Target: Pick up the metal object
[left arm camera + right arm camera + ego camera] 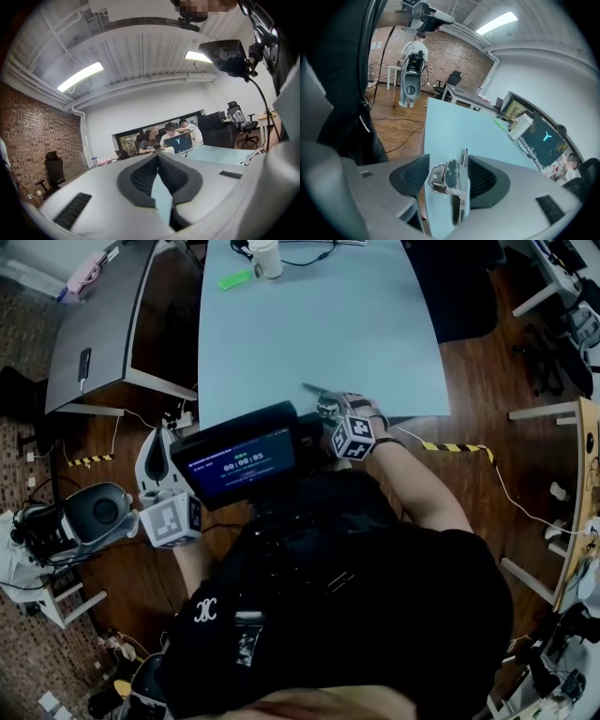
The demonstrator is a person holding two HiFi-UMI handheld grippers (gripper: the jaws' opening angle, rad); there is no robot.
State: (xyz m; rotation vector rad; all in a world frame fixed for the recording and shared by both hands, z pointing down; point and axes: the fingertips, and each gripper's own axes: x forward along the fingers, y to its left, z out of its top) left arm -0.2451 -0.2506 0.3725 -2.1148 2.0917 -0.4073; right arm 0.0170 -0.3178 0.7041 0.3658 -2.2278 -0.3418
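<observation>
The metal object (452,187), a shiny hinged clip, sits between the jaws of my right gripper (449,174) over the near edge of the pale blue table (454,126). The jaws stand wide. There is a clear gap between the left pad (412,176) and the clip, while the clip lies close against the right pad (485,176). In the head view the right gripper (330,409) is at the table's near edge with the metal object (317,392) at its tips. My left gripper (157,442) hangs off the table to the left, its fingertips (157,157) together and nothing held.
A green item (235,279) and a white cup (266,257) stand at the table's (309,324) far end, and a laptop (543,140) beyond. A grey desk (103,324) is at left. A dark screen (244,463) hangs in front of me. Several seated people (168,136) are far off.
</observation>
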